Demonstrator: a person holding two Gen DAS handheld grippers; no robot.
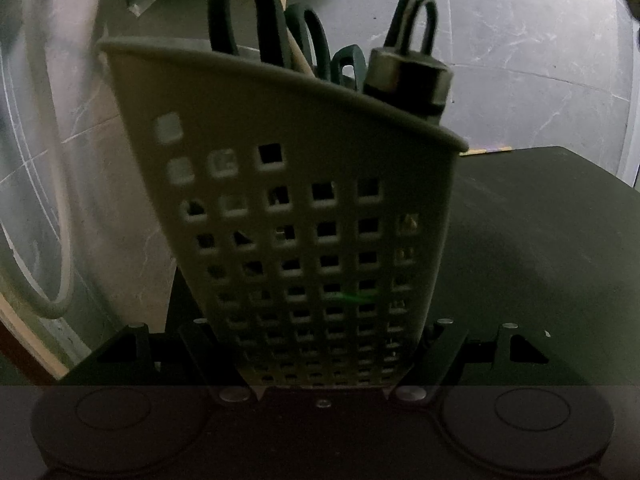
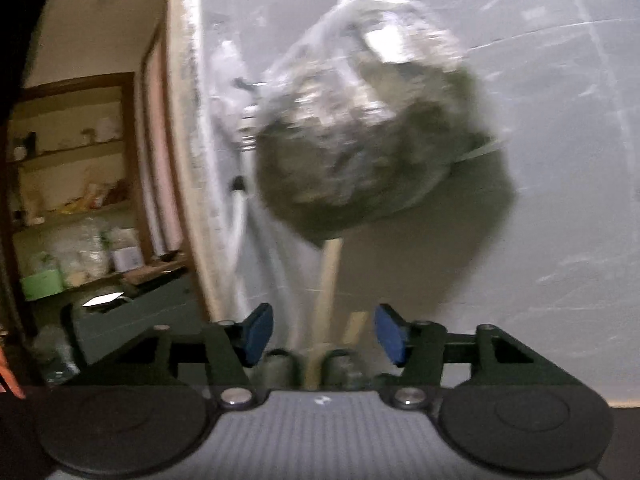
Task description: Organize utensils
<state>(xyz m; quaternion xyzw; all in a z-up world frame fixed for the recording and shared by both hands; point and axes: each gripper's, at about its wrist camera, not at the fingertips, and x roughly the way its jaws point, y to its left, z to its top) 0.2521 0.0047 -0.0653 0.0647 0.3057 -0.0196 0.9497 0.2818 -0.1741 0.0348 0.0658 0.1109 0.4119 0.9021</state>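
- Close in the left wrist view, a pale plastic utensil caddy [image 1: 304,208] fills the middle, its long axis running from the narrow base near the camera up to the wide rim, leaning a little to the left.
- Its wall is a grid of square holes, and it tapers toward the base.
- The left gripper [image 1: 320,360] has its jaws pressed against the two sides of the caddy's lower end, pinching it.
- Inside stand black scissors [image 1: 256,20] with looped handles upward, a pale wooden stick [image 1: 294,44] tilted between the loops, a smaller dark looped handle [image 1: 349,65], and a thick dark cylindrical handle [image 1: 408,76] with a wire loop on top, leaning at the right rim.
- Behind the caddy to the right lies a dark matte surface [image 1: 540,220]; a scratched grey wall [image 1: 500,32] stands beyond.
- In the right wrist view, the right gripper [image 2: 320,334] shows blue pads [image 2: 258,332] spread apart, with nothing pinched between them.
- A pale wooden stick [image 2: 329,280] rises between the pads, apparently touching neither, its axis running away from the camera and leaning slightly right.
- Above its far end hangs a blurred, crinkled clear plastic bag [image 2: 368,128] of dark stuff, against the grey wall.
- Wooden shelves [image 2: 76,184] with jars and packets sit at far left.
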